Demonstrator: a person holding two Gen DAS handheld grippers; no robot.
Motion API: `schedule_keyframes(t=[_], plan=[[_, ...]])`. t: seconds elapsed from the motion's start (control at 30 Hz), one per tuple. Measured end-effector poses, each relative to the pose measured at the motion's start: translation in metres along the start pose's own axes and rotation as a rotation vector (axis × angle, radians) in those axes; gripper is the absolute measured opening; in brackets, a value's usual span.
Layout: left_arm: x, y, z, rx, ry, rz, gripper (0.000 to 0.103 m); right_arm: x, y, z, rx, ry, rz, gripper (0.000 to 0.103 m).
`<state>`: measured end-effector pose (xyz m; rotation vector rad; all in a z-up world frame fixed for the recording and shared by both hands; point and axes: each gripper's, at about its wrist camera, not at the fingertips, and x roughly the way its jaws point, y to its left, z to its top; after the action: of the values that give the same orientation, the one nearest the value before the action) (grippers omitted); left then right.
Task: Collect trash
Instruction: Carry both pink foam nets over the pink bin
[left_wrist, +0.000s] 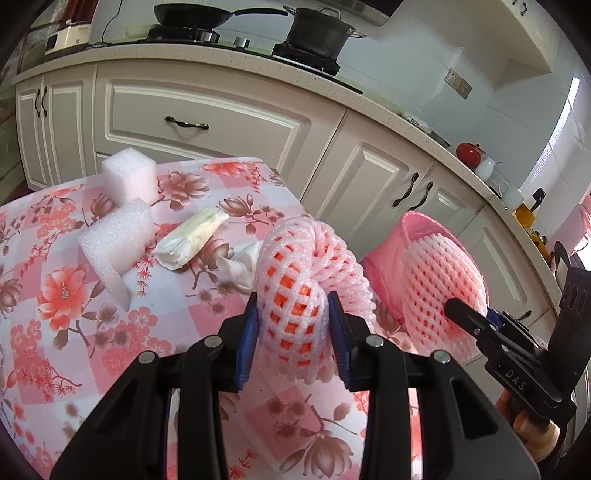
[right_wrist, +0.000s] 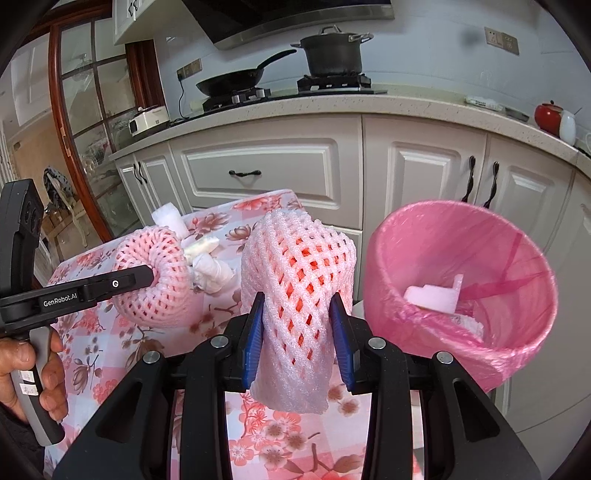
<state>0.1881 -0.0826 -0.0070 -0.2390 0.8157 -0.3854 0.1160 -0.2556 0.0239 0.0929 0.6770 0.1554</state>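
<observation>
My left gripper (left_wrist: 293, 321) is shut on a pink foam fruit net (left_wrist: 306, 273) and holds it above the floral table (left_wrist: 55, 332). My right gripper (right_wrist: 297, 332) is shut on a second pink foam net (right_wrist: 295, 280), lifted near the pink-lined trash bin (right_wrist: 509, 350). The bin holds white foam scraps (right_wrist: 432, 295). In the left wrist view the right gripper (left_wrist: 469, 317) shows with its net (left_wrist: 439, 273) in front of the bin (left_wrist: 384, 273). In the right wrist view the left gripper (right_wrist: 147, 275) shows with its net (right_wrist: 155, 280). Two white foam blocks (left_wrist: 129, 177) (left_wrist: 114, 236), a wrapped paper roll (left_wrist: 192, 236) and crumpled tissue (left_wrist: 240, 269) lie on the table.
White kitchen cabinets (left_wrist: 207, 122) stand behind the table. The counter carries a stove with a pan (left_wrist: 192, 14) and a pot (left_wrist: 317, 31). A red jar (left_wrist: 468, 153) and cups stand on the counter at right.
</observation>
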Motion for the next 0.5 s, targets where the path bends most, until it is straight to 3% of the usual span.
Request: schedule_keyframes(t=[0.5], plan=[[-0.008,-0.063,0.017,0.101,-0.066,0.027,0.035,-0.029,-0.034,0.017,0.010,-0.057,-0.105,0.034]])
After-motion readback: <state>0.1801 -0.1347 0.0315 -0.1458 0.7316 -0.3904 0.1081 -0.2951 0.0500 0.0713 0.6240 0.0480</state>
